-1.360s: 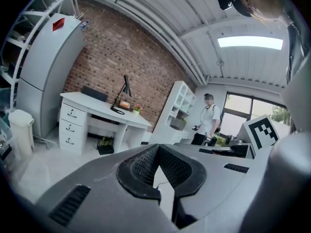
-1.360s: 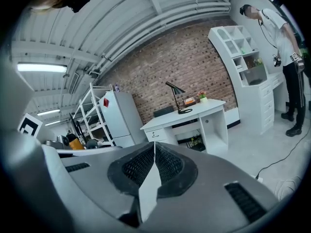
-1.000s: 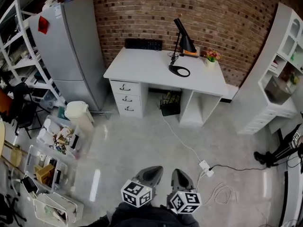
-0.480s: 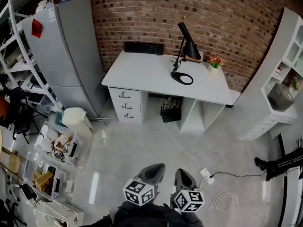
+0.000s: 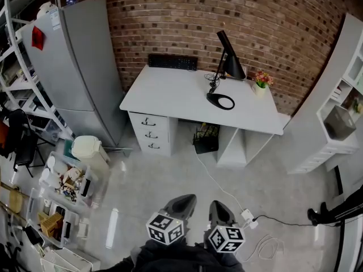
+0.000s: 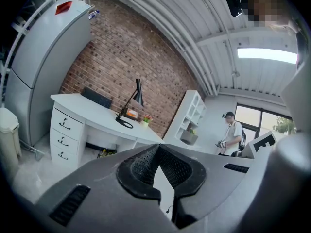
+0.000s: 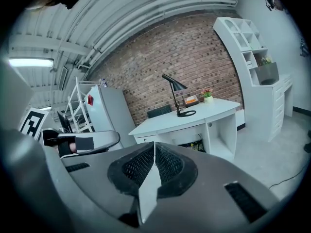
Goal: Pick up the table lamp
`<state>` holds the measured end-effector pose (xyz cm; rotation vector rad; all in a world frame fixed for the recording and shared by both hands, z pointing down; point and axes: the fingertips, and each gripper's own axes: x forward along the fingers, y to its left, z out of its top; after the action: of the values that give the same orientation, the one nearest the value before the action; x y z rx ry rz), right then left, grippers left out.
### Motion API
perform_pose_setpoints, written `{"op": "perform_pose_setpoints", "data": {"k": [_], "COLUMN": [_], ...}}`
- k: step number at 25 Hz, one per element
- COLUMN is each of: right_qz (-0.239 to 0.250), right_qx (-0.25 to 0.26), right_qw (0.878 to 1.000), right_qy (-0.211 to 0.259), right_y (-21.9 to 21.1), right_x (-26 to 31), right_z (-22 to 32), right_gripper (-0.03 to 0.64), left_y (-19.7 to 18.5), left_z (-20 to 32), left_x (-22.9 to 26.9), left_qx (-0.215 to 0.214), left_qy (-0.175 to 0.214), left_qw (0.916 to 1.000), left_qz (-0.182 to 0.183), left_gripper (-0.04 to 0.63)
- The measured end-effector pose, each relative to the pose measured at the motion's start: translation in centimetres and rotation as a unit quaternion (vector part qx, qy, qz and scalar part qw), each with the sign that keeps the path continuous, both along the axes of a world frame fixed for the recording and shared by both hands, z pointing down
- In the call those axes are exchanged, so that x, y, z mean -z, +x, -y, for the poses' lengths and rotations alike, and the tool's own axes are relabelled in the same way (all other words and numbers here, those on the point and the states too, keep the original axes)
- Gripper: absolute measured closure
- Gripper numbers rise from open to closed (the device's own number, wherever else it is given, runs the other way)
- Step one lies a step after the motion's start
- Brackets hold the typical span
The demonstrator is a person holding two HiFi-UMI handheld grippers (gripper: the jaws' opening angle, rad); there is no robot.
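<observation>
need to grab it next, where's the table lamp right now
In the head view the table lamp stands at the right of the white desk, by the brick wall, just left of the flower pot.

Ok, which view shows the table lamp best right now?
Head view: the table lamp stands whole on the desk, with ring base, stem and shade all clear. Both gripper views show it only small and distant.

Black table lamp (image 5: 233,67), standing upright
Ring base at the white table's (image 5: 170,89) 2 o'clock area; cone shade tilts downward.
</observation>
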<state>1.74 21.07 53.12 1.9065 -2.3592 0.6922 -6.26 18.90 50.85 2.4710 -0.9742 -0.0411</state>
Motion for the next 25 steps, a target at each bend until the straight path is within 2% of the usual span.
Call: {"op": "perform_pose_setpoints", "data": {"k": [12,17,25], "right_qz": [0.007,0.010,0.013], "right_qx": [-0.008,0.003,0.015], "right_qw": [0.999,0.999,0.999], "right_qy": [-0.031,-0.038,-0.036], "right_y": [0.9,0.2,0.5], "right_x": [-1.7,-2.2,-2.7], "right_z": [1.8,2.0,4.0], "right_gripper": [0.604,0.604,0.604], "left_y": [0.7,0.8,2.0], "left_z": [2.3,2.2,3.5], "left_x": [-1.9,-2.8,-3.6], "left_qx": [-0.006,-0.011,-0.024], "left_qy": [-0.037,-0.053,-0.052], "left_qw": [0.9993,0.9985,0.9979], "left_qz": [0.000,0.013,0.029], "left_gripper": [0.592,0.592,0.592]}}
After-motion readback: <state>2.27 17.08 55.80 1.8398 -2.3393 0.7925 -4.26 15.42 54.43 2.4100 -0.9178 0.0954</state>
